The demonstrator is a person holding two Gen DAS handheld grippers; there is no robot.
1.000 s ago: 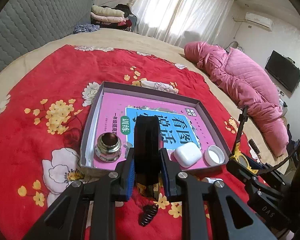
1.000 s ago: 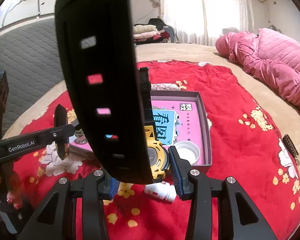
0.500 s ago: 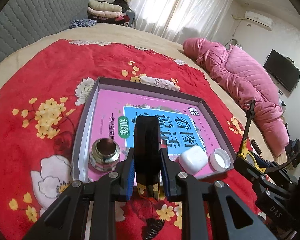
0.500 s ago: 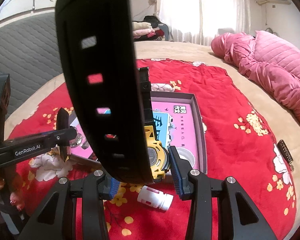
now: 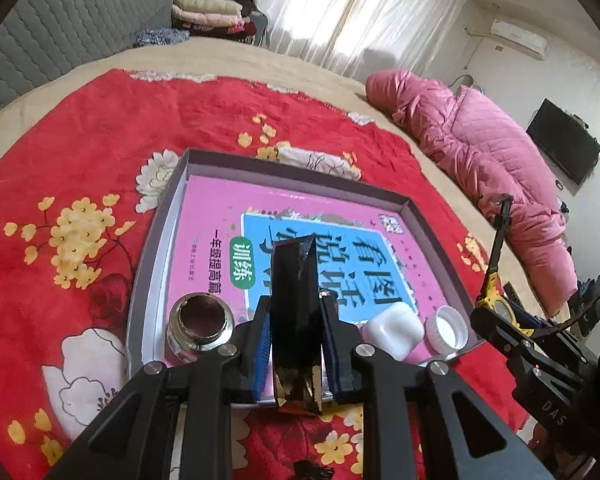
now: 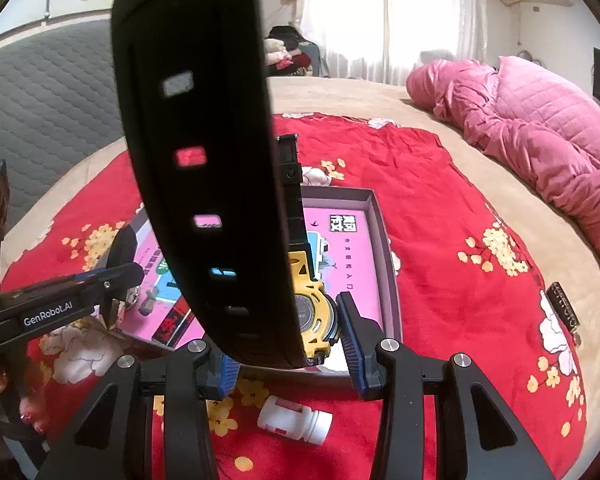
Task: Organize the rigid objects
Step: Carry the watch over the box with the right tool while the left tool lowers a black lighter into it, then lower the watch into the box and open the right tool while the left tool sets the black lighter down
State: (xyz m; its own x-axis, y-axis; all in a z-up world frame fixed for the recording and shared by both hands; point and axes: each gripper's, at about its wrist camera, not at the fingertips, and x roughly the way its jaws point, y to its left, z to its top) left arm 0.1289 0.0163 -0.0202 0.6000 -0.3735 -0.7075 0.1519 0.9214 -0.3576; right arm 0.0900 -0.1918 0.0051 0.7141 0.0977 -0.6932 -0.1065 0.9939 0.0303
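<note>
While hovering over the 6 o'clock rim of the grey tray (image 5: 300, 168), clamping a glossy black block (image 5: 294, 280) in the left claw (image 5: 296, 316), blue pads pressed flat on its two sides. Held upright and by the lower half, probably to keep the scuffed base free for setting down on the pink book (image 5: 208, 216) lining the tray floor. Aimed, by the look of it, at the bare gap between the metal fitting (image 5: 202, 322) at 7 o'clock and the white earbud case (image 5: 394, 330) at 5 o'clock, with the white cap (image 5: 446, 328) tucked just beyond in the corner. Small things lined along the near wall, seemingly to leave the far half open.

Over toward 4 o'clock of the tray, pinching a yellow-and-black watch (image 6: 312, 316) in the right claw (image 6: 286, 332), closed on the case rather than the band. Gripped at the rigid body, likely for a firmer hold than on the floppy black strap (image 6: 196, 160); hence that strap rearing up across the right wrist view and hiding much of the tray. Not yet resting inside.

Left outside on the red blanket (image 5: 80, 140) of the bed, at 6 o'clock below the right claw: a small white bottle (image 6: 296, 420) lying on its side, short of the rim. Judging by that, sorting partly done, with two pieces in hand and at least this one to collect.
</note>
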